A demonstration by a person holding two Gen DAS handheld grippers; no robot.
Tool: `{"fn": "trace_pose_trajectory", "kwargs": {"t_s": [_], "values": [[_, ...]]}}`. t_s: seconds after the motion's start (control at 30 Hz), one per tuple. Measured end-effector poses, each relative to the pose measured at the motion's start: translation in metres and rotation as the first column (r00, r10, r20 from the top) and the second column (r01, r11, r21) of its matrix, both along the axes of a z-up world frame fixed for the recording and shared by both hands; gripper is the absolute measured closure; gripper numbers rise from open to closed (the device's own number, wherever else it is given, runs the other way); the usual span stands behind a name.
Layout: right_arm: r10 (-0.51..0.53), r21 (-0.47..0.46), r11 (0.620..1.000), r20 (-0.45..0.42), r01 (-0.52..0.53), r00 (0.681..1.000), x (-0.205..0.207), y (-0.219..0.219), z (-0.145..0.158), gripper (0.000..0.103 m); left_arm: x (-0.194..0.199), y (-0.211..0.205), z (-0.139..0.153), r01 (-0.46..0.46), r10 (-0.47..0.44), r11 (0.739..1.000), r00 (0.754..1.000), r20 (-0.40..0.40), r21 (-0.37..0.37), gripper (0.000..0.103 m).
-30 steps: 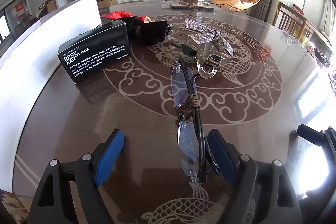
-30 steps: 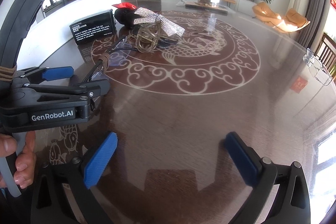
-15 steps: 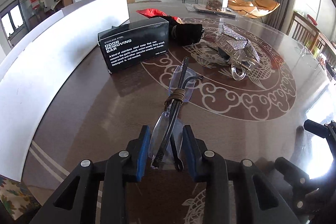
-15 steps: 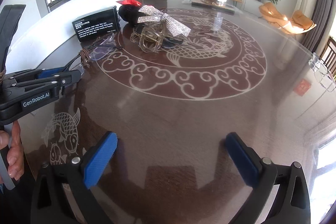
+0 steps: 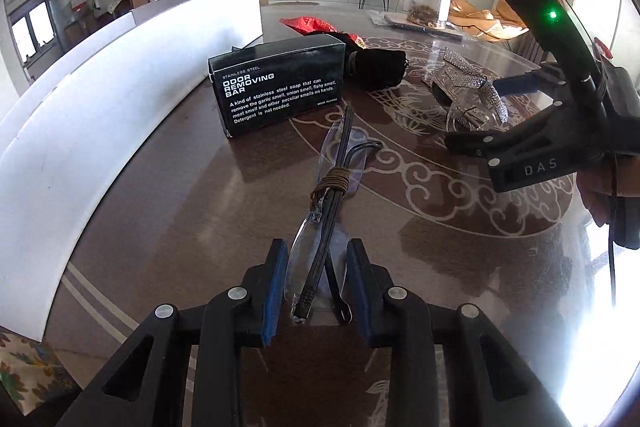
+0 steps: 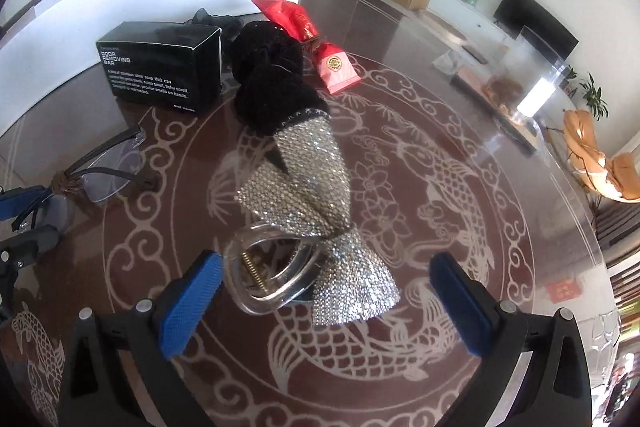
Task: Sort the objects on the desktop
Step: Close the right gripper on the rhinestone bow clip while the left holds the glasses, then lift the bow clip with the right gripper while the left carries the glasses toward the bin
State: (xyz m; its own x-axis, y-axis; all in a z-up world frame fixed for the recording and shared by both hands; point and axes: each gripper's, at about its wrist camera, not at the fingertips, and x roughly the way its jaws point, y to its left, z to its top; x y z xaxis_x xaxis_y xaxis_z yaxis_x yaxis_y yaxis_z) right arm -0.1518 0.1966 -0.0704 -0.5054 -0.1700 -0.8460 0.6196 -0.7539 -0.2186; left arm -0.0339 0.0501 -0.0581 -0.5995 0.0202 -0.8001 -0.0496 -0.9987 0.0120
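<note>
Holding the near end of the folded glasses between my left fingers, I have the left gripper drawn narrow, its blue pads close against the lens and temple tips. The glasses, bound at the middle with a brown cord, run away from me across the brown patterned surface. Taking the black box with white lettering as my landmark: the glasses lie just in front of it, a white board curves along to its left, and a black fabric bundle sits touching its right end, with a red packet just behind that bundle. Farther right of the box lies a sparkly bow hair clip, its clear clamp toward me. My right gripper stands wide, fingers either side of that clip, not touching it.
</note>
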Motion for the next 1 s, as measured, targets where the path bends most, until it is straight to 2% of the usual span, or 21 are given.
{"fn": "trace_pose_trajectory", "kwargs": {"t_s": [0.03,0.1,0.13,0.23,0.33,0.43,0.53,0.6,0.63,0.67,0.73,0.77,0.97,1.0], "values": [[0.023,-0.018,1.0,0.021,-0.022,1.0,-0.003,-0.003,-0.001,0.002,0.0,0.0,0.0,0.0,0.0,1.0,1.0,0.0,0.001,0.072],[0.04,-0.072,0.997,0.055,-0.036,0.998,-0.007,-0.006,0.0,0.022,0.0,-0.001,0.0,0.0,0.0,1.0,1.0,-0.001,0.003,0.072],[0.016,-0.096,0.995,0.078,-0.008,0.997,-0.011,-0.007,0.002,0.039,0.0,-0.002,0.0,0.001,-0.001,1.0,1.0,0.0,0.005,0.072],[-0.073,-0.09,0.993,0.084,0.08,0.994,-0.005,-0.006,0.005,0.052,0.0,-0.004,0.0,0.001,-0.001,1.0,1.0,0.002,0.017,0.072],[-0.219,-0.081,0.97,0.132,0.231,0.967,0.016,0.004,0.006,0.052,0.0,-0.005,0.001,-0.003,0.003,0.999,1.0,0.005,0.036,0.073],[-0.293,-0.152,0.932,0.217,0.328,0.931,0.05,0.023,0.009,0.052,0.0,-0.008,0.001,-0.01,0.01,0.998,1.0,0.007,0.058,0.073],[-0.308,-0.146,0.933,0.144,0.328,0.941,0.085,0.032,0.007,0.049,-0.001,-0.018,0.002,-0.025,0.023,0.99,1.0,0.02,0.136,0.073],[-0.309,-0.175,0.929,0.112,0.325,0.944,0.101,0.039,0.001,0.026,-0.001,-0.026,0.003,-0.033,0.026,0.979,0.999,0.035,0.201,0.072],[-0.319,-0.183,0.925,0.108,0.334,0.941,0.105,0.041,-0.004,0.009,-0.001,-0.029,0.003,-0.031,0.022,0.974,0.999,0.044,0.223,0.07],[-0.328,-0.201,0.919,0.088,0.339,0.941,0.11,0.043,-0.007,0.005,-0.001,-0.031,0.003,-0.026,0.014,0.969,0.999,0.051,0.244,0.067],[-0.328,-0.227,0.916,0.053,0.332,0.943,0.115,0.045,-0.009,0.002,0.001,-0.032,0.004,-0.013,-0.004,0.962,0.998,0.059,0.271,0.045],[-0.329,-0.227,0.915,0.054,0.333,0.943,0.113,0.044,-0.009,0.001,0.001,-0.032,0.005,-0.012,-0.006,0.962,0.998,0.062,0.273,0.041],[-0.334,-0.225,0.914,0.058,0.338,0.941,0.108,0.04,-0.009,0.0,-0.006,-0.032,0.003,-0.021,0.006,0.965,0.998,0.057,0.263,0.039],[-0.334,-0.225,0.914,0.058,0.338,0.941,0.108,0.04,-0.009,0.0,-0.009,-0.03,0.003,-0.016,0.003,0.97,0.999,0.053,0.241,0.039]]}}
